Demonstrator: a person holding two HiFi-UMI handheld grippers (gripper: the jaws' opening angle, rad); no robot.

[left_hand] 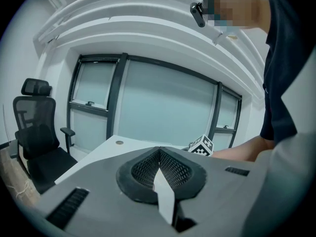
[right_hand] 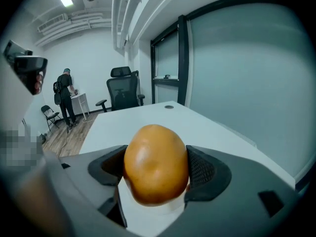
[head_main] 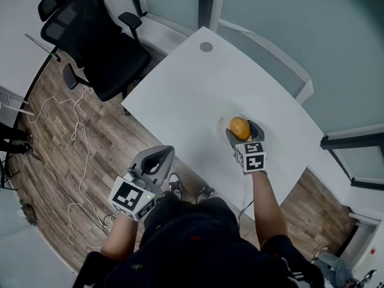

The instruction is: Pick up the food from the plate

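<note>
Office rm w/ glass partitions, wood floor (head_main: 54, 155), loose cable on it. White desk (head_main: 192, 83), mostly bare; black swivel chair (head_main: 99, 47) off its far-left corner.

Item 1, food (right_hand: 155, 164): one rounded orange-yellow piece, smooth matte skin; kind uncertain (roll or fruit). Location: near-right part of desk, over a pale plate (head_main: 225, 122) whose rim shows only faintly. Can't tell whether it is clear of the plate.

Item 2, right tongs (head_main: 241, 132): clamped on food, one pad each side at the widest part, approx. mid-height.

Item 3, left tongs (left_hand: 159, 157): jaws together, nothing between. Held off the desk's near edge, well apart from the plate.

Handling est.: light; prob. somewhat soft, so moderate squeeze only. Rounded smooth sides could slip out fwd or upward if grip sits off-centre. Best hold = across the widest girth, as taken; keep level on the lift.
</note>
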